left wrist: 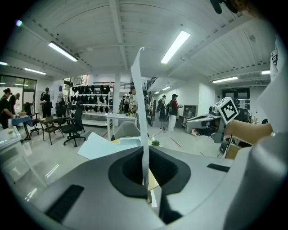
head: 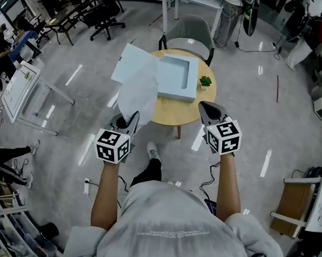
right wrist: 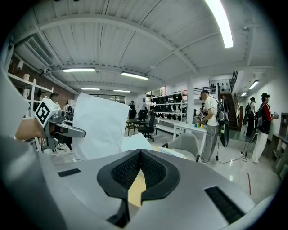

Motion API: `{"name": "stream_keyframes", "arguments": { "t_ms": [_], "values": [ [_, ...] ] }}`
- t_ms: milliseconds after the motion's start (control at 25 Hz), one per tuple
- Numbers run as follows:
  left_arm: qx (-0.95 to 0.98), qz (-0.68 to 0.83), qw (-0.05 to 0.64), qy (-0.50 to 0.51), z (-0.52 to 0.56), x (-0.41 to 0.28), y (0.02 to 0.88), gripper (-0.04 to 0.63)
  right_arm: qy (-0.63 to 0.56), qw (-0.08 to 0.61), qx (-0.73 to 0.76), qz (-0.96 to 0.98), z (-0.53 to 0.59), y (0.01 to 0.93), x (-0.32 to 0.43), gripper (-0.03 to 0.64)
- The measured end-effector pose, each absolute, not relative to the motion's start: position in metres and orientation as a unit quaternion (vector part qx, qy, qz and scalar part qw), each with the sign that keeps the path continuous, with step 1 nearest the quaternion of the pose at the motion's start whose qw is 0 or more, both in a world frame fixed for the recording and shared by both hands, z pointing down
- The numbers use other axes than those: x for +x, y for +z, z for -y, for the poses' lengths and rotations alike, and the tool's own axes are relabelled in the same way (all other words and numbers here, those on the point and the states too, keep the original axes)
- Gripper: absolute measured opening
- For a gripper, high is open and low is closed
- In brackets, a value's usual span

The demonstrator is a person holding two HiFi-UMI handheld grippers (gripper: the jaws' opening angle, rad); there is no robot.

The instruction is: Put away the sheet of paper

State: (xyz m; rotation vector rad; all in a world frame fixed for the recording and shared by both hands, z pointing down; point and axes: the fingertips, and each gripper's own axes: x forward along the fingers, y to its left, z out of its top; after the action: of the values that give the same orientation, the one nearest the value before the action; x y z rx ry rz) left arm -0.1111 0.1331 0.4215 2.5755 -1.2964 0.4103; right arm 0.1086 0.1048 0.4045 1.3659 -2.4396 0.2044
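Sheet of paper (head: 137, 95) is off the round table (head: 172, 111), hanging in the air over its near-left edge, pinched by its bottom edge so it stands upright. Probably lifted for carrying to the open box (head: 194, 79) at the table's middle. The lid (head: 129, 62) sticks out past the far-left edge and a small plant (head: 205, 81) sits by the right edge. Left gripper (head: 134, 118) has its jaws clamped on the sheet. Right gripper (head: 207, 107) hovers over the near-right edge, jaws pressed together, nothing in them.

The sheet of paper (head: 137, 95) partly covers the left tool's (head: 134, 118) tips (head view); a tiny green thing (head: 205, 81), perhaps a plant.
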Motion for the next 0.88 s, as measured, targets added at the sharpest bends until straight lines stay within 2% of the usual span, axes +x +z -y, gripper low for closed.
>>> {"name": "stream_keyframes", "arguments": {
  "t_ms": [560,880],
  "values": [
    [0.865,0.452,0.171,0.135,0.056,-0.162,0.444,0.018,0.088,0.238,0.466,0.848,0.074,0.439,0.078,0.028],
    [0.869,0.42,0.237,0.11,0.146,-0.174,0.466,0.018,0.135,0.252,0.471,0.834,0.154,0.484,0.076,0.029]
  ]
}}
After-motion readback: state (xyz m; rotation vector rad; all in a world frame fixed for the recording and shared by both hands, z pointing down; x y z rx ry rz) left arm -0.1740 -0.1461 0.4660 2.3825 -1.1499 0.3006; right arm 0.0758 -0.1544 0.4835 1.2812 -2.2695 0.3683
